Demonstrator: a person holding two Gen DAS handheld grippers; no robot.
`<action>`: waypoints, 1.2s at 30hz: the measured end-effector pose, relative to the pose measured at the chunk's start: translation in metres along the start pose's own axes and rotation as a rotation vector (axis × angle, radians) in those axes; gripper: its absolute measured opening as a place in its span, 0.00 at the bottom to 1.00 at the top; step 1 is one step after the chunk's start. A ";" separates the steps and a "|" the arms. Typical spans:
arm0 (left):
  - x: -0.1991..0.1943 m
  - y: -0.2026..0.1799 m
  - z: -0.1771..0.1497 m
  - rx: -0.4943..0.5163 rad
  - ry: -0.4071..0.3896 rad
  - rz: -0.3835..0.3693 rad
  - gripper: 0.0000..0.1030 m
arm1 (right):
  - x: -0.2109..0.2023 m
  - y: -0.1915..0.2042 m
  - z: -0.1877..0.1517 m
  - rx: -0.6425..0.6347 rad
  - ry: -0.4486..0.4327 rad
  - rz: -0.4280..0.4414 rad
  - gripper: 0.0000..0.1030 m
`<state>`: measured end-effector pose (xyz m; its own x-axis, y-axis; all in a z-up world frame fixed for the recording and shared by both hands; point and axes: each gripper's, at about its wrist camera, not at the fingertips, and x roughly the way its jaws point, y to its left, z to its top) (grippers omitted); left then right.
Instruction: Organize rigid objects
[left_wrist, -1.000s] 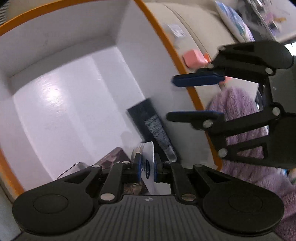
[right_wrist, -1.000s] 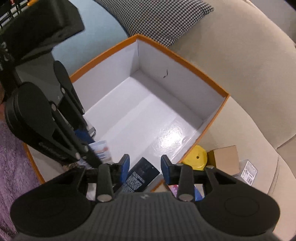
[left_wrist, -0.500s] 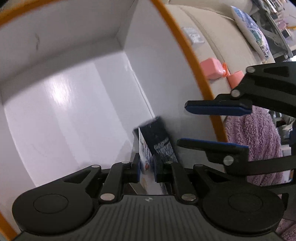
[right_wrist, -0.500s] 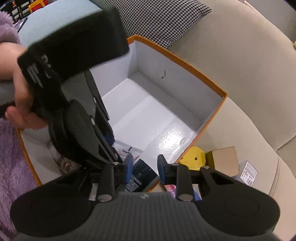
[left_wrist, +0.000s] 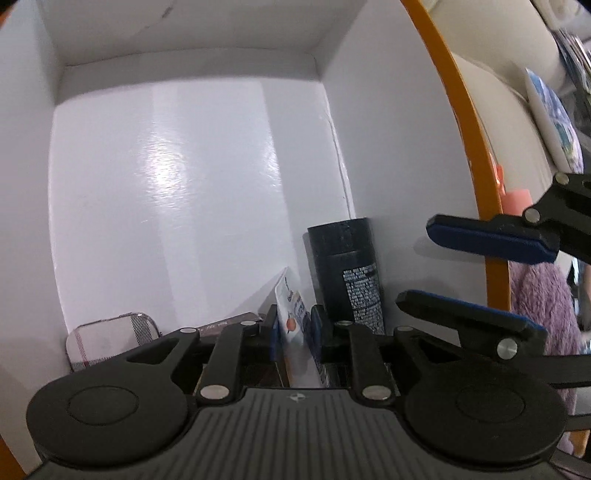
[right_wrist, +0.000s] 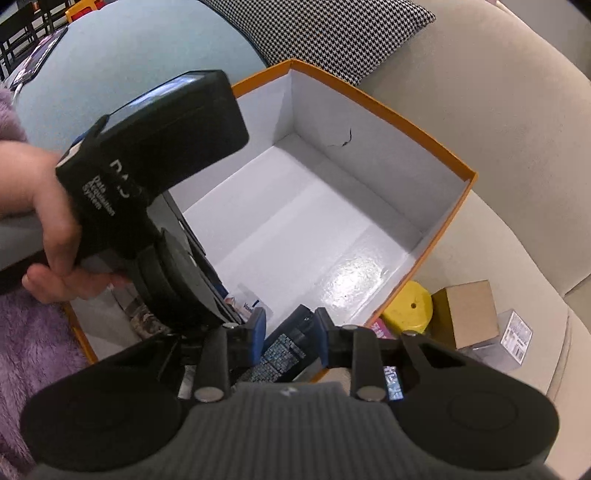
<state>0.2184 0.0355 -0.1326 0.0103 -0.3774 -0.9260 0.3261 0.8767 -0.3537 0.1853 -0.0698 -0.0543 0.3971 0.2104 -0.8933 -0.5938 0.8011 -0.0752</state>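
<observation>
Left gripper (left_wrist: 294, 328) clamped on a thin white packet (left_wrist: 291, 325), held on edge and low inside the orange-rimmed box (left_wrist: 458, 122), probably to slot upright. Just right of those fingers: dark bottle (left_wrist: 347, 273), lying against the box wall. Off to the left, a plaid case (left_wrist: 107, 339) in the corner. Right gripper (right_wrist: 290, 332) parted and holding nothing (hovering above the bottle, perhaps waiting its turn). Further right, outside: yellow piece (right_wrist: 410, 306) and cardboard cube (right_wrist: 469, 314).

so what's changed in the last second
The left tongs have gone deeper into the box, carrying the white packet down beside the dark bottle. Still gripped, not released. The right tongs stay open at the box's near edge; the bottle hasn't moved.
</observation>
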 end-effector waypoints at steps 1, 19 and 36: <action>-0.001 -0.001 -0.001 -0.006 -0.012 0.005 0.23 | -0.001 0.001 0.000 0.003 -0.001 0.001 0.29; -0.079 -0.037 -0.042 -0.021 -0.345 0.126 0.62 | -0.045 -0.002 -0.035 0.117 -0.131 -0.059 0.50; -0.059 -0.166 -0.024 0.447 -0.367 0.124 0.57 | -0.066 -0.103 -0.163 0.671 -0.181 -0.207 0.49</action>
<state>0.1411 -0.0810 -0.0227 0.3738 -0.4285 -0.8226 0.6674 0.7402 -0.0823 0.1057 -0.2574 -0.0596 0.5989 0.0601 -0.7985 0.0401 0.9937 0.1049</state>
